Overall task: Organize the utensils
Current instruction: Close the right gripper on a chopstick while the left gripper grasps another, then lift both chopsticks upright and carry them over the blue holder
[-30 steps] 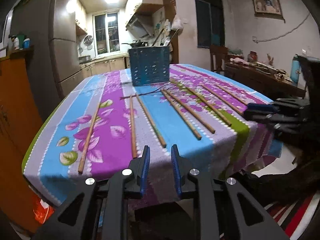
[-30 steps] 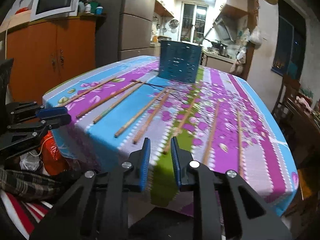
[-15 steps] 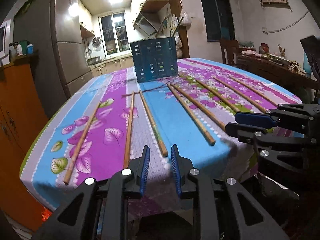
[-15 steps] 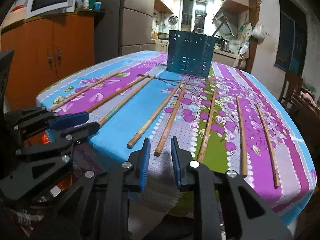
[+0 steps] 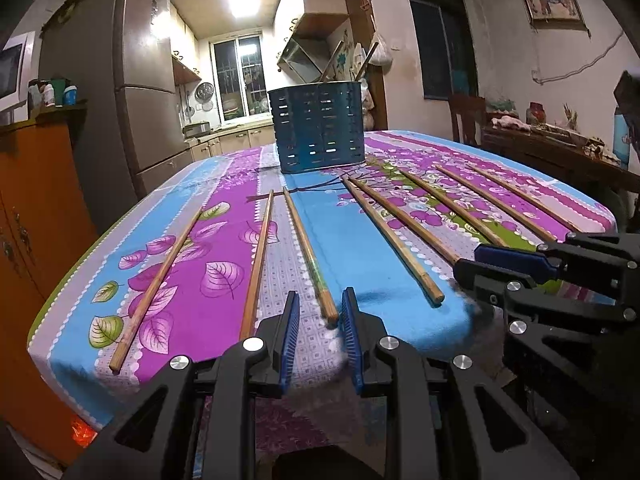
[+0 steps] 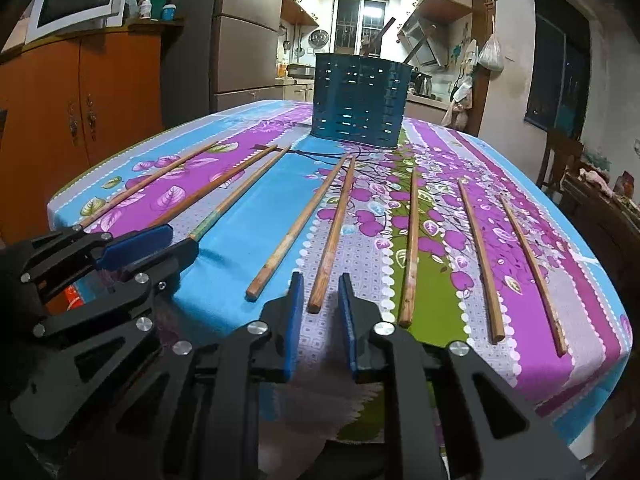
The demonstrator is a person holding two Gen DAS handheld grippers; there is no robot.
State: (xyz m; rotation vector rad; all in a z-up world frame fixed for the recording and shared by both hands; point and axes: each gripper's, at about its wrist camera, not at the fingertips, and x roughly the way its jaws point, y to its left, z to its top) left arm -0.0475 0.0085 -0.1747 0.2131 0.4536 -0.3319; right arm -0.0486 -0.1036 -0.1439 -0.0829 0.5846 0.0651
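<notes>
Left wrist view: left tool [image 5: 319, 322] parted to a narrow gap, holding nothing, low at the near edge of the desk [image 5: 72, 344]. Third chopstick [image 5: 306, 246] ending just ahead, its butt between the fingertips but apparently not yet clamped. Blue holder [image 5: 318, 127] far ahead, upright, a few sticks already leaning inside. Two more chopsticks [image 5: 158, 284] lying off to the left of the tool, five more fanned out to its right. Right tool [image 5: 516, 268] low at the right, near the end of another stick.

For a clean pick: advance a little so the pads pass the butt end and straddle the shaft rather than pinching the very tip; keep the fingers level with the cloth, close squarely, lift before swinging.

Right wrist view: right tool [image 6: 319, 314] likewise narrowly parted and empty. Brown chopstick [image 6: 332, 236] ending directly ahead, just short of the gap. Neighbouring sticks close on both sides, so a straight approach seems wise, to avoid nudging them. Left tool [image 6: 148, 246] off to the left over the cloth edge. Holder well ahead; once gripped, best tilt each stick upright and drop it in from above, one arm at a time to avoid crossing.
</notes>
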